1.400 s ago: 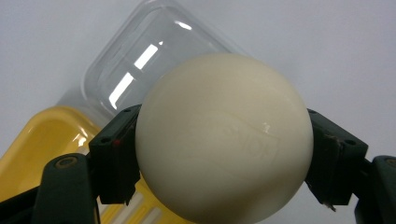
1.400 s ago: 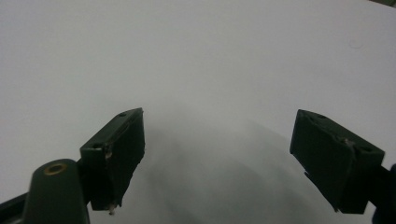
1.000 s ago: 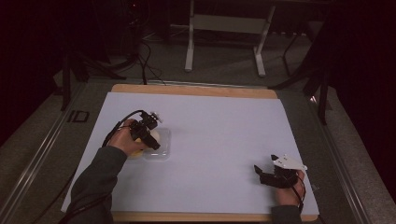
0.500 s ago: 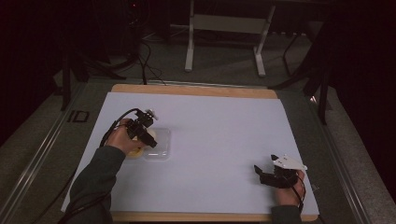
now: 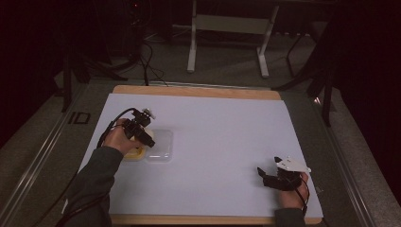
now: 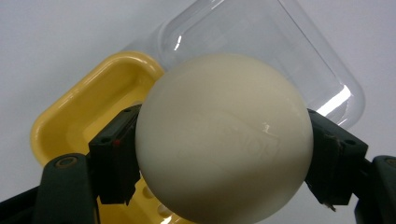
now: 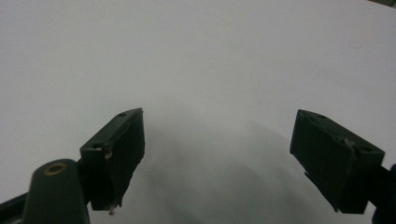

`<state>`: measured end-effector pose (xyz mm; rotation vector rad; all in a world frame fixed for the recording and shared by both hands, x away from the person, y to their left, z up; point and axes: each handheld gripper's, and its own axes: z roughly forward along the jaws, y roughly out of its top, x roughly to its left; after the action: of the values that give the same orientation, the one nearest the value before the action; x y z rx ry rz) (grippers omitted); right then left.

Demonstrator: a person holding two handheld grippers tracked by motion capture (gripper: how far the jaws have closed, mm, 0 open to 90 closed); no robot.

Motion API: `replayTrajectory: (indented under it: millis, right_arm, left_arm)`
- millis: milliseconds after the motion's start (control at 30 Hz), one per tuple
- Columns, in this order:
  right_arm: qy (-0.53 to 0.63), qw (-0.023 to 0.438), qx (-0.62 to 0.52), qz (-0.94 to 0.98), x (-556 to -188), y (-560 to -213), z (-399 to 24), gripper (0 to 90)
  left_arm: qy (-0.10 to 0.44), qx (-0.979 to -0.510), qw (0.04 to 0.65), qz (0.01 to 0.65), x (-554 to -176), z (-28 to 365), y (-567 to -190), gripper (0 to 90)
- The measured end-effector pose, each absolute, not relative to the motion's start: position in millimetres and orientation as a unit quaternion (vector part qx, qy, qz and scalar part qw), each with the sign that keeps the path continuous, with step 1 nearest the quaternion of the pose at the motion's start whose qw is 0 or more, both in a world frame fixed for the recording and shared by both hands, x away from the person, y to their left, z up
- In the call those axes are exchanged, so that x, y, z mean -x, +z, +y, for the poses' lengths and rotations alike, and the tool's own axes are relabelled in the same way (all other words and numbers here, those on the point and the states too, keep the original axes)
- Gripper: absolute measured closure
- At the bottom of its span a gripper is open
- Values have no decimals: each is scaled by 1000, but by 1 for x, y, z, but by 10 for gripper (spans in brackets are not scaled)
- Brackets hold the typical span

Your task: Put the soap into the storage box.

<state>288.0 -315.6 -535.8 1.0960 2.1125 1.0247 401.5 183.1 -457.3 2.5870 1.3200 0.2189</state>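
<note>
- Between the left gripper's pads we have the cream soap bar clamped: one black pad on each flank, rounded broad face toward the camera, no gap visible on either side.
- Just under and behind the soap bar we see the yellow soap dish. Its hollow sits lower-left of the bar in the left gripper view, drain holes visible near the bottom edge.
- Key relation for us: the bar hangs above the seam between dish and clear lid, not centred over the hollow. We judge that the next move is a short shift toward the yellow side, then down.
- Long axis: the dish runs lower-left to upper-right in the left gripper view. The bar looks near-round from here, so we can't tell its long axis or whether it lines up with the dish.
- Clear lid lies flat on the table, touching or just beside the dish on its far-right side. Risk as we see it: the bar lands on the lid instead.
- In the high view we find the left gripper over dish and lid, at the left of the white table.
- Right gripper is well apart at the near right; jaws spread wide, nothing between them, bare table ahead. Left hand is clearly the nearer; we expect the right to stay idle.
</note>
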Motion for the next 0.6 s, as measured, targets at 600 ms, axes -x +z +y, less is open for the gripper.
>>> replayTrajectory:
  millis: [600]
  right_arm:
    - [382,272,-408,784,-288,-536,-316,178]
  left_arm:
    - [76,-872,111,470,-406,198,-457,240]
